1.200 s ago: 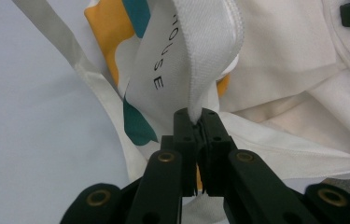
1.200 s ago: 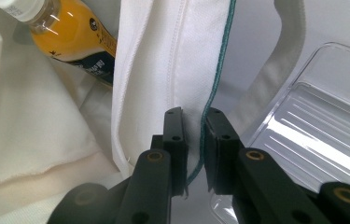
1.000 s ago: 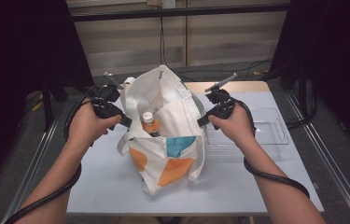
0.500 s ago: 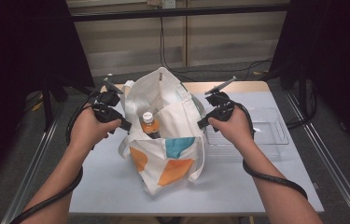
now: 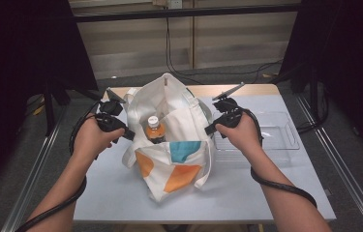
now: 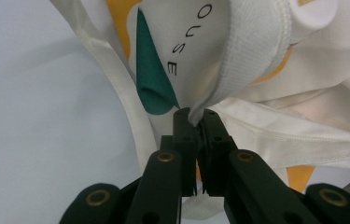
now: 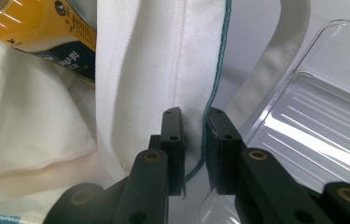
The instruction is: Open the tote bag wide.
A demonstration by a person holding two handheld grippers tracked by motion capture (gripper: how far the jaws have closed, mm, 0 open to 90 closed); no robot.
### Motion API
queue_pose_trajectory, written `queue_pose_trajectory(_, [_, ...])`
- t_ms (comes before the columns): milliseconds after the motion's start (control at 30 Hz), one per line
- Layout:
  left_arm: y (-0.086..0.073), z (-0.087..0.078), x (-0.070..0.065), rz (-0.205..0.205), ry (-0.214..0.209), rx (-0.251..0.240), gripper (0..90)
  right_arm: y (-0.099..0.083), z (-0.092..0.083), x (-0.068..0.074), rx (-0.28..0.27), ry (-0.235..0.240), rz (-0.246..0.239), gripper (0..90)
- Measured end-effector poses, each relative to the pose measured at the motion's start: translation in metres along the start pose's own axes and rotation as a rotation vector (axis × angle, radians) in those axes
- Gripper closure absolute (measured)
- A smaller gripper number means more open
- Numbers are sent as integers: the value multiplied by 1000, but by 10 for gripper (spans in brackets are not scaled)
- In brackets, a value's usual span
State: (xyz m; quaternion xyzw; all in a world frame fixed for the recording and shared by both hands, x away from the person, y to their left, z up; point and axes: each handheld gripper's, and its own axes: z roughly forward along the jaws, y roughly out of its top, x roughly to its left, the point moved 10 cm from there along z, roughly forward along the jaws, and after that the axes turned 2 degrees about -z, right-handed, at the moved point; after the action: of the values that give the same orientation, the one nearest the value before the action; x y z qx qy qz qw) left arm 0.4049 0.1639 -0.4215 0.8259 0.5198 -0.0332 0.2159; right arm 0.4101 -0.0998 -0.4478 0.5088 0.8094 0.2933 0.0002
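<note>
On the pale table [image 5: 266,193] mid-frame, both tools, left [image 5: 127,135] and right [image 5: 210,129], pinch the tote bag [image 5: 169,159] rim, spreading it; next probably fishing out the bottle [image 5: 155,129].

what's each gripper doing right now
Left gripper: shut on the bag fabric.
Right gripper: shut on the bag's edge.

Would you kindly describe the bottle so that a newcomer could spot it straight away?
Start at the white tote bag in the middle of the table, held open at both sides. Inside its mouth stands the bottle, upright near the left wall. Its white cap and orange contents set it apart from the pale cloth around it.
</note>
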Motion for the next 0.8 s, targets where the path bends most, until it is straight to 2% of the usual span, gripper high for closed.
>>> queue_pose_trajectory(33, [-1, 1, 1, 4, 2, 5, 866, 0, 1, 0, 0, 0, -2, 782])
queue_pose_trajectory(167, [-5, 9, 3, -22, -1, 6, 866, -2, 5, 0, 4, -1, -12, 782])
queue_pose_trajectory(233, [-7, 10, 4, -6, -6, 18, 866, -4, 8, 0, 17, -9, -8, 783])
queue_pose_trajectory(800, [-18, 23, 1, -5, -23, 22, 870, -11, 15, 3, 23, -8, -25, 785])
